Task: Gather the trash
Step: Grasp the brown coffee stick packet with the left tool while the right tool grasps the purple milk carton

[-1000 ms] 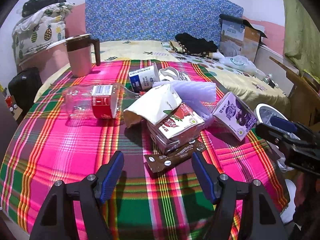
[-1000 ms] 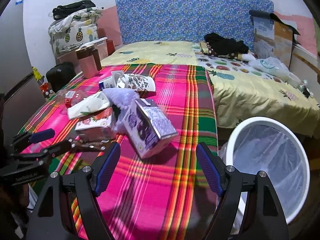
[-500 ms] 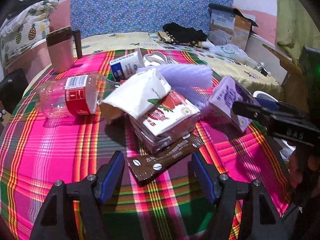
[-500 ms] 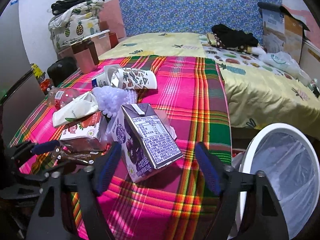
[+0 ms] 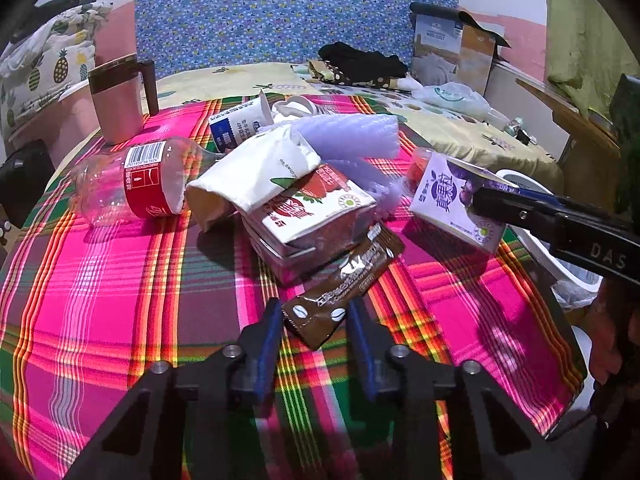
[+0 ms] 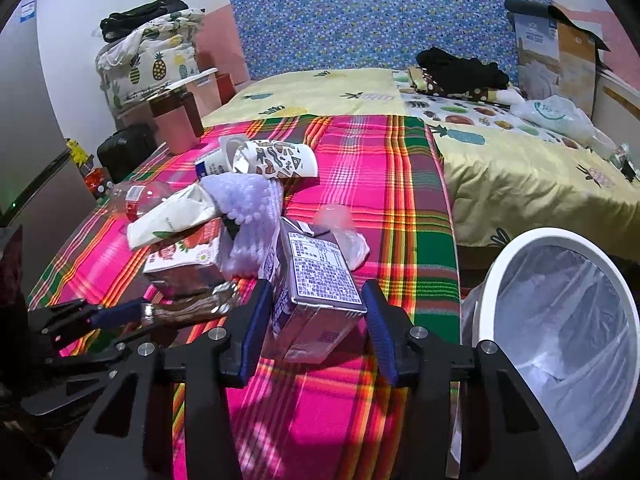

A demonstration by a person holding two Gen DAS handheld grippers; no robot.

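Observation:
A pile of trash lies on the plaid cloth (image 5: 100, 280). My left gripper (image 5: 314, 322) has its jaws on both sides of the near end of a brown coffee sachet (image 5: 344, 280), touching or nearly touching it. My right gripper (image 6: 316, 306) straddles a purple milk carton (image 6: 316, 276), pads close to its sides; the carton also shows in the left wrist view (image 5: 452, 196). Behind lie a strawberry carton (image 5: 316, 212), a white paper bag (image 5: 256, 172), a cola bottle (image 5: 132, 180), lilac foam wrap (image 5: 344, 136) and a yoghurt cup (image 5: 236, 128).
A white bin with a clear liner (image 6: 560, 320) stands to the right below the table edge. A pink mug (image 5: 116, 104) stands at the back left. A patterned paper cup (image 6: 276, 158) lies behind the pile. A bed with clothes and boxes is beyond.
Both grippers moved forward and narrowed. The left jaws now flank the coffee sachet's end; the right jaws now flank the purple carton.

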